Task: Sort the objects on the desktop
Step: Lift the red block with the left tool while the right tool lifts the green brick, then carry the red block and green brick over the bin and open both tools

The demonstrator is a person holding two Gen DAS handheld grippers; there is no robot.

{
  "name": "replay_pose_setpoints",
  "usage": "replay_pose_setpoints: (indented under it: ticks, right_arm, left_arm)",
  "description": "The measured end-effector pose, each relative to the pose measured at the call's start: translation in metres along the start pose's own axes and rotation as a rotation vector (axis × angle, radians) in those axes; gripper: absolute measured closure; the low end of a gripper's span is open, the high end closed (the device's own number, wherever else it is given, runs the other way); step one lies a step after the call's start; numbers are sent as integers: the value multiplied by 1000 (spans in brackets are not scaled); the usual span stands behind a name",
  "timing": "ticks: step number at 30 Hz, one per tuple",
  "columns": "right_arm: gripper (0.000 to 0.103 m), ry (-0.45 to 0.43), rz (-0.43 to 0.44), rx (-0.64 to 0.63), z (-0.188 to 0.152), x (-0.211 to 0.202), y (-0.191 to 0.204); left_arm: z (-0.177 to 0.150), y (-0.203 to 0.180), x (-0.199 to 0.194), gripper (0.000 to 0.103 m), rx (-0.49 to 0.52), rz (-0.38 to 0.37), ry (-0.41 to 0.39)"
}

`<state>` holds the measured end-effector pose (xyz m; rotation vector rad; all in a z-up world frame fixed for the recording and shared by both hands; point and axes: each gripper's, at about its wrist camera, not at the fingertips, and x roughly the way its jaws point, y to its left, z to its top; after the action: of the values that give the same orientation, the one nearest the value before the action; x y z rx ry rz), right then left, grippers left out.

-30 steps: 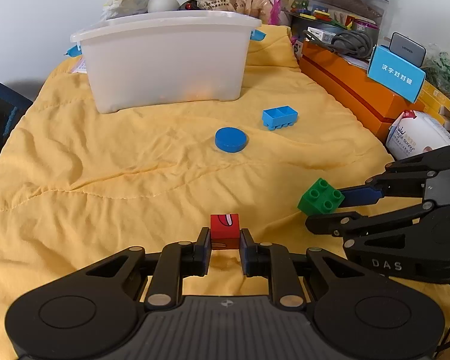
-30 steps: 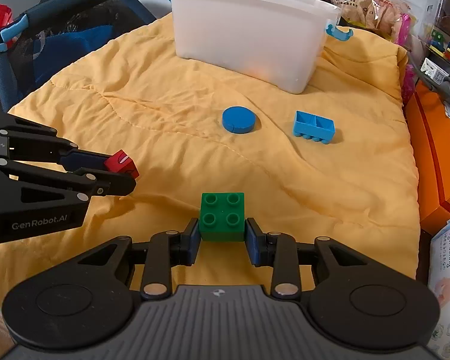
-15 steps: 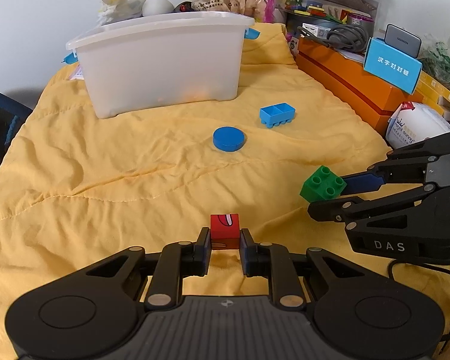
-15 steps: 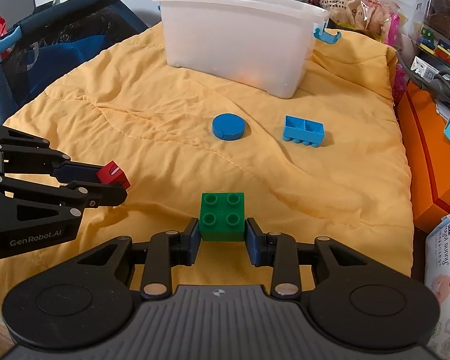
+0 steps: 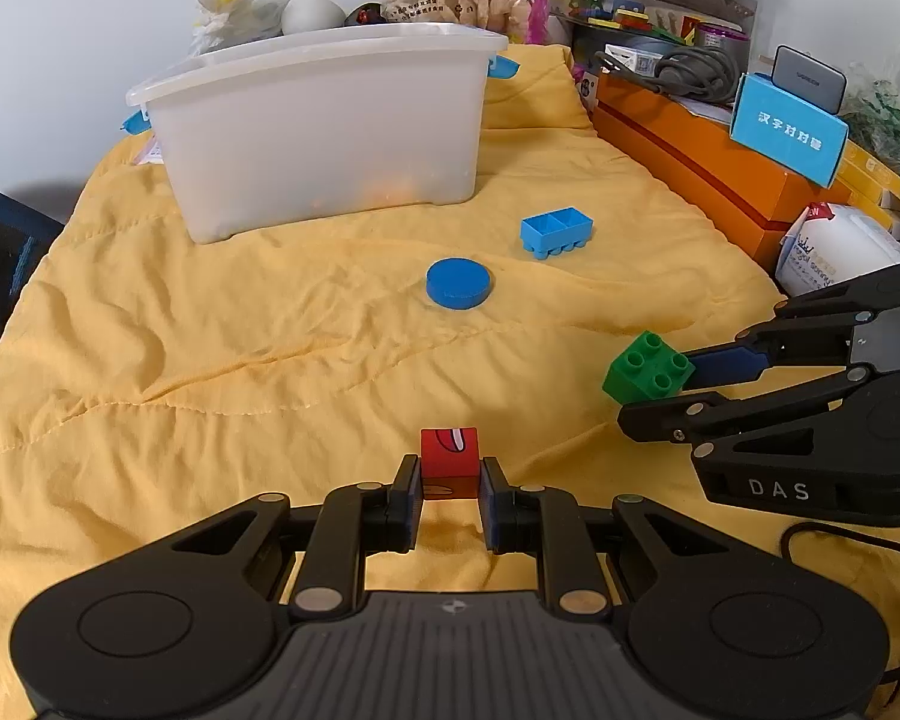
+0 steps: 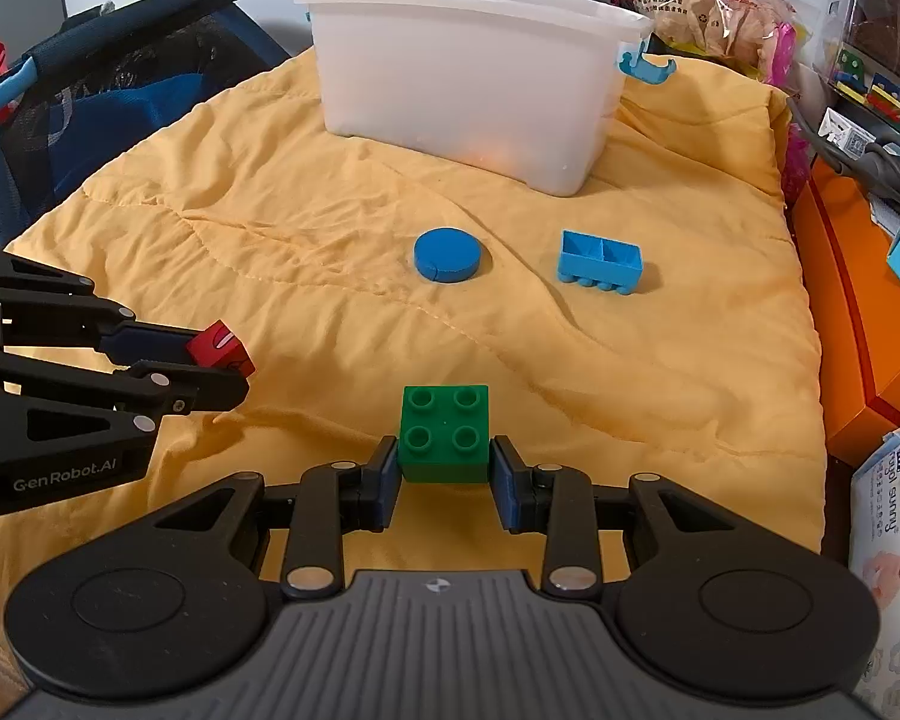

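Observation:
My left gripper is shut on a small red block and holds it above the yellow blanket. It also shows in the right wrist view with the red block. My right gripper is shut on a green studded brick, which also shows in the left wrist view. A blue disc and a light blue brick lie on the blanket ahead. A white plastic bin stands behind them.
Orange boxes with a blue card and cables line the right side. A white pack lies by the right edge. Snack bags and toy boxes stand behind the bin. A dark blue mesh frame borders the left.
Both grippers have moved forward toward the bin, each still holding its block. The bin, disc and light blue brick now appear closer.

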<state>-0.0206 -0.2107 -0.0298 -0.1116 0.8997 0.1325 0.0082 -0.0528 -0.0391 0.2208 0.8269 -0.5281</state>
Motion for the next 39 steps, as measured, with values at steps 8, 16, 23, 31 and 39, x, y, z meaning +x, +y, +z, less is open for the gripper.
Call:
replay_pose_setpoints:
  ticks: [8,16,23,31,39]
  right_arm:
    - [68,7,9,2,5,5,-4]
    - [68,-74,-11,-4,43,2,-17]
    - [68,-240,-37,-25,117,-6,-29]
    - [67,-323,-108,2,195,23,-48]
    - [43,-368,-97,20,164,13,-68]
  left_arm:
    - [7,4,4,81,-7,5,3]
    - [50,22,0,81,-12,38,-88]
    - [126,43,-8,81,-23,58,-253]
    - [214,77,25,76,-84,130,-350]
    - [186,71,13,44,-56,74,-385]
